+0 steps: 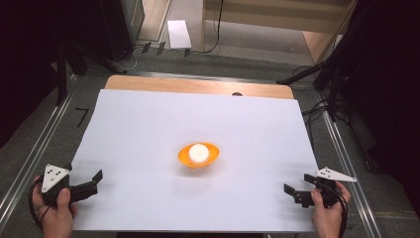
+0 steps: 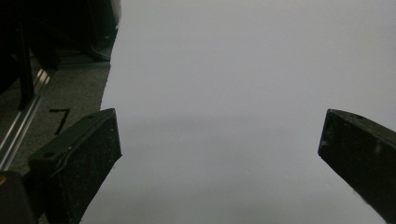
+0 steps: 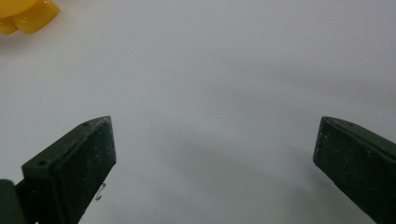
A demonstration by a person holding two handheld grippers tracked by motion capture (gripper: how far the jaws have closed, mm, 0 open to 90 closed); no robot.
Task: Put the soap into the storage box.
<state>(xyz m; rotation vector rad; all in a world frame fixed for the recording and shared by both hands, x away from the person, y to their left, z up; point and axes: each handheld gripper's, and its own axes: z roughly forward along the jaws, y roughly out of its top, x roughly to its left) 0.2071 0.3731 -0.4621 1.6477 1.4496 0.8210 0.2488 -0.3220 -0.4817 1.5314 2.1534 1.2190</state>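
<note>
An orange bowl sits near the middle of the white sheet, with a round white object inside it. A corner of the bowl appears at the top left of the right gripper view. My left gripper is held low at the sheet's front left corner, open, jaws wide apart with nothing between them. At the front right, my right gripper is open too and empty. Both stand well away from the bowl.
The sheet covers a wooden table whose far edge is bare. Grey floor with metal rails flanks both sides. Dark stands and cables lie beyond the far right corner. A white box lies on the floor behind.
</note>
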